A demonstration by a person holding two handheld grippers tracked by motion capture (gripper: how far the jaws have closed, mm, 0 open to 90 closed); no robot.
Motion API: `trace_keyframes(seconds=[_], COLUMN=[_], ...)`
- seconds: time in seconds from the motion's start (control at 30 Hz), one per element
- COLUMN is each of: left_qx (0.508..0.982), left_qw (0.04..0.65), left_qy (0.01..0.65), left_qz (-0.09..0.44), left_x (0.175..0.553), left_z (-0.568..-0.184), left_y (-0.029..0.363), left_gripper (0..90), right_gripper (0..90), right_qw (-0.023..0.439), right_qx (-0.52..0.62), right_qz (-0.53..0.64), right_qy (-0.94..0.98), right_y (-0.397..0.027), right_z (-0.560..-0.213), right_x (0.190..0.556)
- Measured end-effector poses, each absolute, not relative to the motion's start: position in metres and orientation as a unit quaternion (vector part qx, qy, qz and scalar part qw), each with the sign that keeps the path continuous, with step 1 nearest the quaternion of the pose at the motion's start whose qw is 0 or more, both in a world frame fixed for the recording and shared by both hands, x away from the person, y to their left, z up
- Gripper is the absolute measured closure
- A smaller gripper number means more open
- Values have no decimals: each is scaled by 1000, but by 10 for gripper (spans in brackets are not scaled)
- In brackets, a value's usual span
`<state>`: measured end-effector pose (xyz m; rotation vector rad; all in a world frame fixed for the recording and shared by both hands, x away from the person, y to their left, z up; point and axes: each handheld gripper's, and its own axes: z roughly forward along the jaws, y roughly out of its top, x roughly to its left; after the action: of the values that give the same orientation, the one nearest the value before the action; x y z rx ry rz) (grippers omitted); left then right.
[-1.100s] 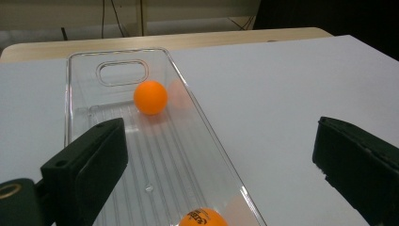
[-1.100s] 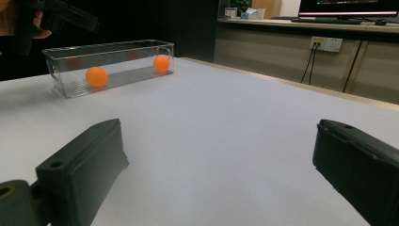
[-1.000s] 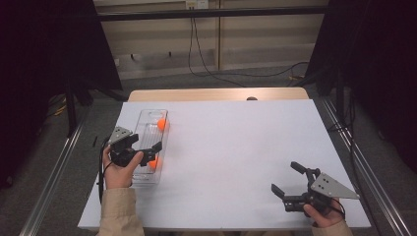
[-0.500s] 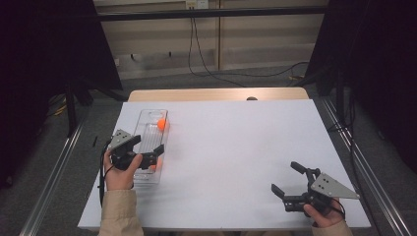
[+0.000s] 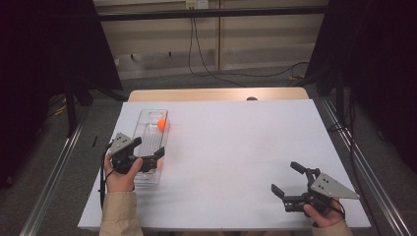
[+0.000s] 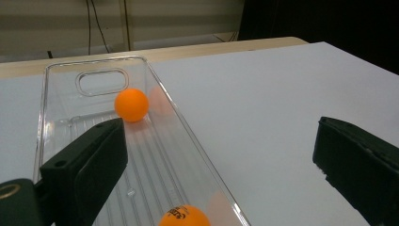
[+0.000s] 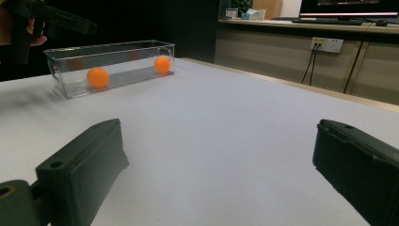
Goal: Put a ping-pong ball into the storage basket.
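Above the near end of the clear tray (image 5: 150,142), the left tongs (image 5: 150,158) are held released; the right tongs (image 5: 290,184) rest released, well apart. Two orange balls (image 6: 131,105) lie inside. Any reach should be lowered between the walls. The tray's long axis runs away across the bench (image 5: 236,147).

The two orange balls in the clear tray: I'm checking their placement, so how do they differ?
The far ball lies near the tray's handle-cutout end, clear of the left gripper; the near ball sits at the end below that gripper's open jaws. The near ball shows dark print on its upper side; the far ball shows none. Both are orange, look alike in size, and rest on the tray's floor.
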<state>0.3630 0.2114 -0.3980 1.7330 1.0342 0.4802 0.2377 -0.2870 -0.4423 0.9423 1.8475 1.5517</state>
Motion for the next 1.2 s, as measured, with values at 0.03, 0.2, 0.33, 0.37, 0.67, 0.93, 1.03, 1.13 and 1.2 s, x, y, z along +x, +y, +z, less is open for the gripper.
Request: trace_keyframes(seconds=[0.03, 0.2, 0.33, 0.37, 0.67, 0.93, 1.03, 1.13, 1.2], left_qx=[718, 713, 712, 713, 716, 718, 718, 716, 715], left_qw=[510, 520, 522, 521, 520, 520, 521, 523, 525], left_qy=[429, 429, 428, 427, 424, 421, 420, 421, 421], left_qz=[200, 194, 196, 196, 195, 192, 193, 191, 190], left_x=[363, 360, 359, 359, 356, 355, 354, 353, 352], left_z=[-398, -399, -400, -400, -402, -405, -405, -406, -406], left_y=[212, 214, 214, 214, 215, 215, 216, 216, 217], left_gripper=[36, 36, 37, 36, 37, 36, 36, 36, 37], right_gripper=[21, 21, 21, 21, 21, 21, 21, 21, 21], right_qw=[272, 272, 273, 272, 273, 275, 275, 275, 275], right_qx=[351, 350, 350, 352, 348, 347, 348, 348, 347], right_qz=[577, 577, 577, 578, 576, 576, 576, 577, 577], right_qy=[686, 686, 686, 685, 687, 687, 686, 686, 686], right_y=[-287, -287, -287, -287, -287, -287, -287, -287, -287], right_z=[-442, -442, -442, -442, -442, -442, -442, -442, -442], right_x=[238, 238, 238, 237, 237, 237, 237, 237, 237])
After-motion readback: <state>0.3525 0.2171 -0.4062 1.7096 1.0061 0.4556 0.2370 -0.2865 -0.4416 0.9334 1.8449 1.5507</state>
